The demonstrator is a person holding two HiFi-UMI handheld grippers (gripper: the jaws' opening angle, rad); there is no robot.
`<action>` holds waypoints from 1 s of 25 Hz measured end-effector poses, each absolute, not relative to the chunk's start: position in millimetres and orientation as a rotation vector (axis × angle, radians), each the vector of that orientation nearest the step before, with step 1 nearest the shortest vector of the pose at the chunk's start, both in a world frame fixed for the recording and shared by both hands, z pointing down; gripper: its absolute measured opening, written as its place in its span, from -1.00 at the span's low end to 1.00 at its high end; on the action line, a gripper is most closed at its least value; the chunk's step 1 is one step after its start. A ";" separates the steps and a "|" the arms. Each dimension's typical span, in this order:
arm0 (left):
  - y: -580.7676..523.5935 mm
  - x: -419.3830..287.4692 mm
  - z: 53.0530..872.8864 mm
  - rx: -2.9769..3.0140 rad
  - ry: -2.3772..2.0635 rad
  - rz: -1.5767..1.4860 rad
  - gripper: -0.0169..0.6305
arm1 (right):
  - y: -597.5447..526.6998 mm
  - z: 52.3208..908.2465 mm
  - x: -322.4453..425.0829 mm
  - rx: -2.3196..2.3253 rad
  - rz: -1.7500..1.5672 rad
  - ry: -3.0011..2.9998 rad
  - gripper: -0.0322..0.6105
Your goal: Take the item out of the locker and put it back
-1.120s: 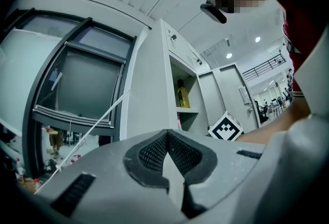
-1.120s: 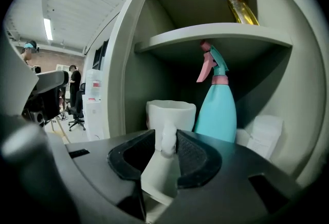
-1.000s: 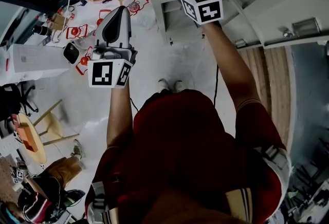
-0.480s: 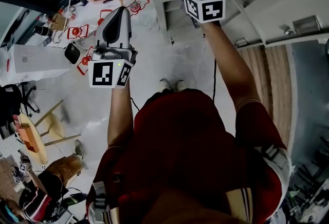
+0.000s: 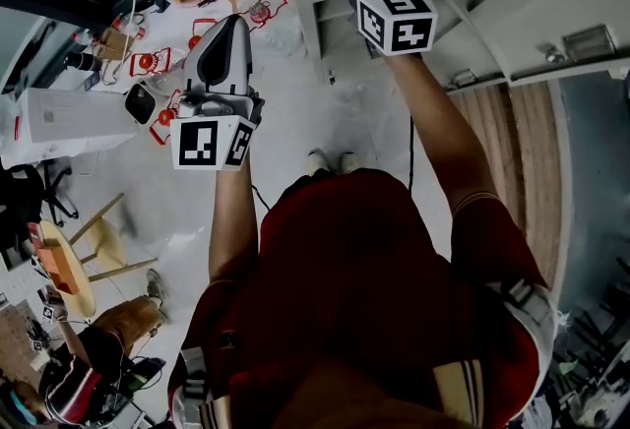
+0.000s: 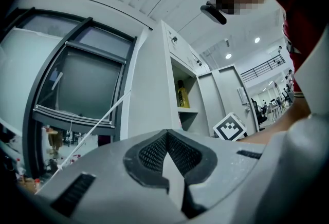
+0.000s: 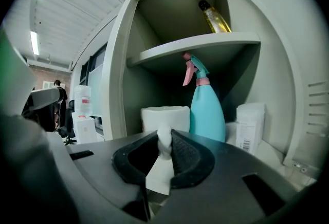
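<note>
Cup: white cup stood on the lower shelf of the locker, left of a spray bottle.
Handling: likely ceramic, so stiff, smooth and breakable, with moderate weight; the handle was the best hold, cup kept upright.
Right gripper: inside the locker's opening; its jaws had just been closing and were clamped on what looked like the cup's handle.
Left gripper: outside the locker, jaws together, empty.
Upper shelf: yellow bottle.

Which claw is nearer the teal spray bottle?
Right. The right claw, just closed on the white cup, is in the locker beside the spray bottle; the left claw hangs outside, to its left.
</note>
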State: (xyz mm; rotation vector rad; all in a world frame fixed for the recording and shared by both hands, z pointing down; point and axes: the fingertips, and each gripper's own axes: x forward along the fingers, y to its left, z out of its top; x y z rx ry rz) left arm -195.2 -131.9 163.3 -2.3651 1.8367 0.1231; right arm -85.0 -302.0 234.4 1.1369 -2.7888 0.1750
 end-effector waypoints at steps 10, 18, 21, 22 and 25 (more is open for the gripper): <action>-132.2 -189.8 164.6 -2.384 1.816 0.125 -0.93 | -286.6 230.2 -71.3 1.159 0.147 -2.811 -0.75; -131.5 -177.7 164.8 -2.408 1.788 0.128 -0.93 | -276.0 224.5 -51.7 1.190 0.163 -2.828 -0.76; -130.9 -175.1 165.7 -2.416 1.778 0.127 -0.93 | -270.6 222.4 -47.8 1.193 0.149 -2.837 -0.76; -130.6 -173.7 166.0 -2.419 1.775 0.127 -0.93 | -268.7 221.3 -46.1 1.193 0.143 -2.839 -0.76; -130.4 -170.5 165.9 -2.424 1.767 0.127 -0.93 | -263.8 216.7 -41.0 1.198 0.130 -2.850 -0.76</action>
